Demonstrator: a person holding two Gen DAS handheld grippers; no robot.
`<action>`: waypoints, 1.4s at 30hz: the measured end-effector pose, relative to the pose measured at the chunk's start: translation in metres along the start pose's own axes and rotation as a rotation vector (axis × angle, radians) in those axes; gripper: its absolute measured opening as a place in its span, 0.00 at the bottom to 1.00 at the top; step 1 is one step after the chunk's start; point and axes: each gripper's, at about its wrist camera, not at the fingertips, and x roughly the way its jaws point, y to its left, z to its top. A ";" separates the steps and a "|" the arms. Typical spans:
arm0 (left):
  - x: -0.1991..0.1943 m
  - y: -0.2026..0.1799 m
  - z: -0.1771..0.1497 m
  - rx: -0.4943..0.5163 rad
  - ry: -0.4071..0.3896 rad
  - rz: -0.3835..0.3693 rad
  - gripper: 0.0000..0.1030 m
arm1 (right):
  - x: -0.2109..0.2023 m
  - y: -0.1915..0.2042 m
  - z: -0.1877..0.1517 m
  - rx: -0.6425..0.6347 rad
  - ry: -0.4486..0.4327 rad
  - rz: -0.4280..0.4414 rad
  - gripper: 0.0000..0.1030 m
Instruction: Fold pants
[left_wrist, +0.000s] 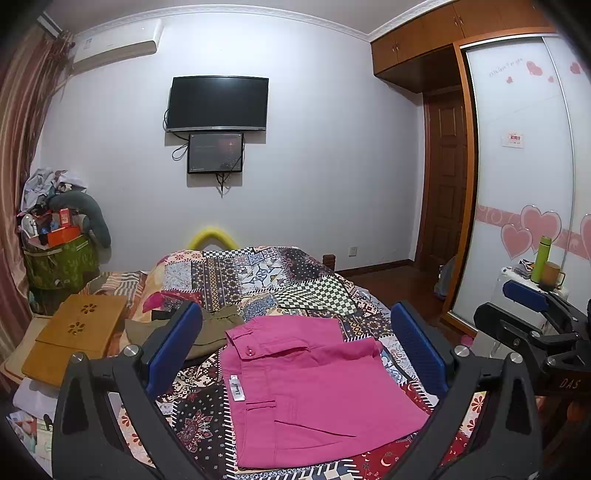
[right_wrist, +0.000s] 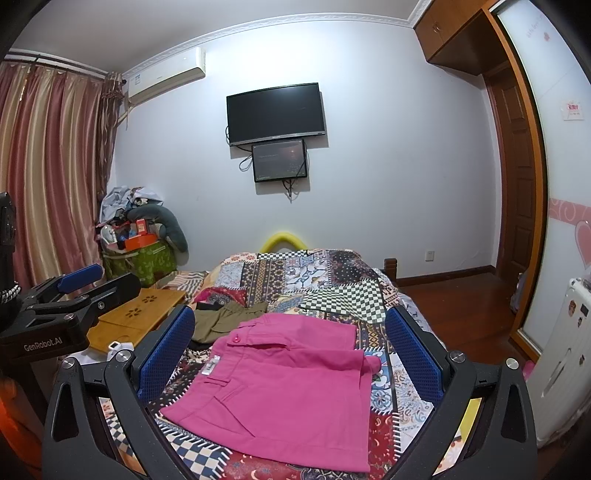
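Note:
Pink pants (left_wrist: 317, 391) lie folded into a compact rectangle on the patchwork bedspread (left_wrist: 258, 280), waistband button toward the far side. They also show in the right wrist view (right_wrist: 291, 391). My left gripper (left_wrist: 295, 332) is open and empty, held above the pants with its blue pads to either side. My right gripper (right_wrist: 291, 332) is open and empty, also above the pants. The right gripper shows at the right edge of the left wrist view (left_wrist: 535, 317); the left gripper shows at the left edge of the right wrist view (right_wrist: 66, 295).
Olive-green pants (left_wrist: 207, 328) lie just beyond the pink ones. A wooden lap table (left_wrist: 77, 332) sits at the bed's left. A cluttered green basket (left_wrist: 59, 262) stands by the curtain. A white cabinet with a green bottle (left_wrist: 541, 258) is at the right.

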 end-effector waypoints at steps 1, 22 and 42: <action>0.000 0.000 0.000 0.000 0.000 0.000 1.00 | 0.000 0.000 0.000 0.000 0.000 -0.001 0.99; -0.001 0.001 0.000 -0.005 -0.002 -0.001 1.00 | 0.000 0.000 0.000 -0.002 0.001 -0.003 0.99; 0.069 0.022 -0.024 -0.007 0.175 0.013 1.00 | 0.037 -0.024 -0.020 0.007 0.099 -0.047 0.99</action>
